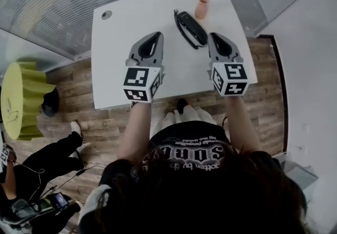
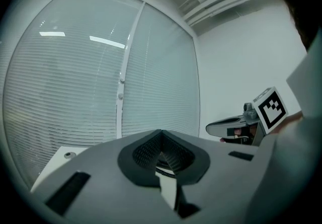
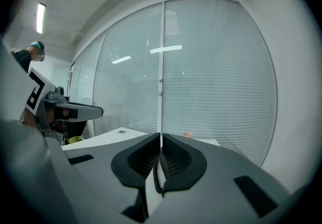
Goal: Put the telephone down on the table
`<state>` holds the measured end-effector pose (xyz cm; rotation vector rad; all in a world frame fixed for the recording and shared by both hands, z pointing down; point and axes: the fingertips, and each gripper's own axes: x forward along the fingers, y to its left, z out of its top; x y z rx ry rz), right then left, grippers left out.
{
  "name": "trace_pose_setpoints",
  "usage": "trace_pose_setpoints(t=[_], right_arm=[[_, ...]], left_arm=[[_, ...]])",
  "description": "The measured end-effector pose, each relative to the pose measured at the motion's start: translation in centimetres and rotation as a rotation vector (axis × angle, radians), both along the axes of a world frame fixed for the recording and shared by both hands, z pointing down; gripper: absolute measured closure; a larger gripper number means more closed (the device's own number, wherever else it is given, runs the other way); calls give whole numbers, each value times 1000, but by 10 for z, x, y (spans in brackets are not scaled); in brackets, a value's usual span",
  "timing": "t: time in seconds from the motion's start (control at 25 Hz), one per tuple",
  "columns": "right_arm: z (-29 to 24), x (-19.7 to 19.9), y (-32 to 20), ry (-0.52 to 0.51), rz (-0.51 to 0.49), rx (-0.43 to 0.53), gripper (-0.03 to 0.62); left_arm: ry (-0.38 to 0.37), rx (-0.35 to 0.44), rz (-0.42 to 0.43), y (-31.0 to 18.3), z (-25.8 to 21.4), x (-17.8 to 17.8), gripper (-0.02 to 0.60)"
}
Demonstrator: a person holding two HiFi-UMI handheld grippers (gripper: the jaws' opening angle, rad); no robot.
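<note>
A black telephone handset [image 1: 190, 28] with its coiled cord lies flat on the white table [image 1: 121, 43], toward the far edge. My left gripper [image 1: 156, 36] hovers to its left, shut and empty. To the right of the handset my right gripper [image 1: 215, 36] is also shut, with nothing in it. In the left gripper view the jaws [image 2: 162, 135] meet, and the right gripper [image 2: 236, 128] shows at the right. In the right gripper view the closed jaws [image 3: 160, 139] point over the table, with a bit of black cord [image 3: 157, 180] showing below them.
A small orange cup [image 1: 201, 8] stands just beyond the handset at the table's far edge. A round grommet [image 1: 107, 14] sits in the far left corner. Slatted windows run behind the table. A yellow stool [image 1: 21, 99] and a seated person [image 1: 37, 172] are on the left.
</note>
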<state>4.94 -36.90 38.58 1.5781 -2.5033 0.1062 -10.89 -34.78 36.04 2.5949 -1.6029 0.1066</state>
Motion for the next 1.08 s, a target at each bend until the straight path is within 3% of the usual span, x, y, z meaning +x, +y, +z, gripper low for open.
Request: trace_pose_setpoints(t=[1.08], right_arm=[[-27, -5, 97, 0, 47, 77, 565]], left_arm=[[-11, 55, 38, 86, -16, -1, 578]])
